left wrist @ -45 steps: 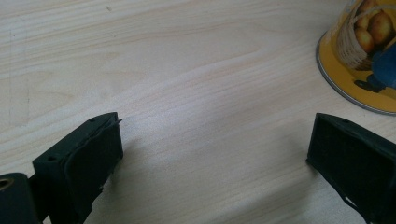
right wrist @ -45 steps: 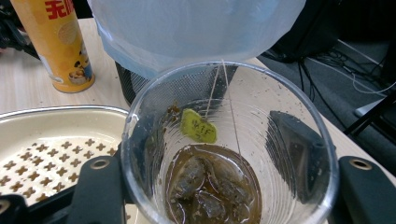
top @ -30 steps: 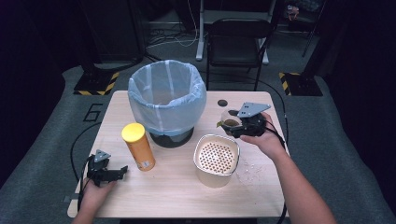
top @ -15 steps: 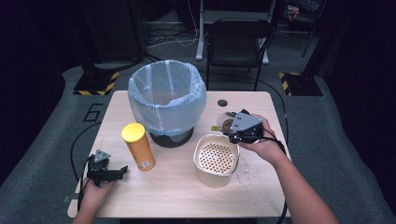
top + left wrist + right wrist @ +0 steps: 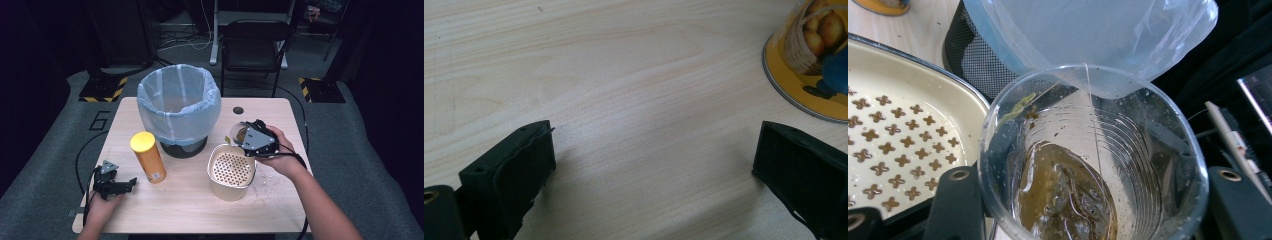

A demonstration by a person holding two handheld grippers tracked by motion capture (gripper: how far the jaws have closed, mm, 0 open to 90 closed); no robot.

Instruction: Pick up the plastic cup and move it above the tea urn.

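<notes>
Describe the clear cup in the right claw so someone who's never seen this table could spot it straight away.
Start at the big bin lined with a pale blue bag at the back of the wooden table. To its right, beside the cream container with a perforated insert, the right claw holds the cup. It is the one see-through thing there: ribbed plastic with wet brown dregs at the bottom.

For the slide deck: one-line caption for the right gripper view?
Right claw grips clear cup of brown liquid beside perforated cream strainer.
</notes>
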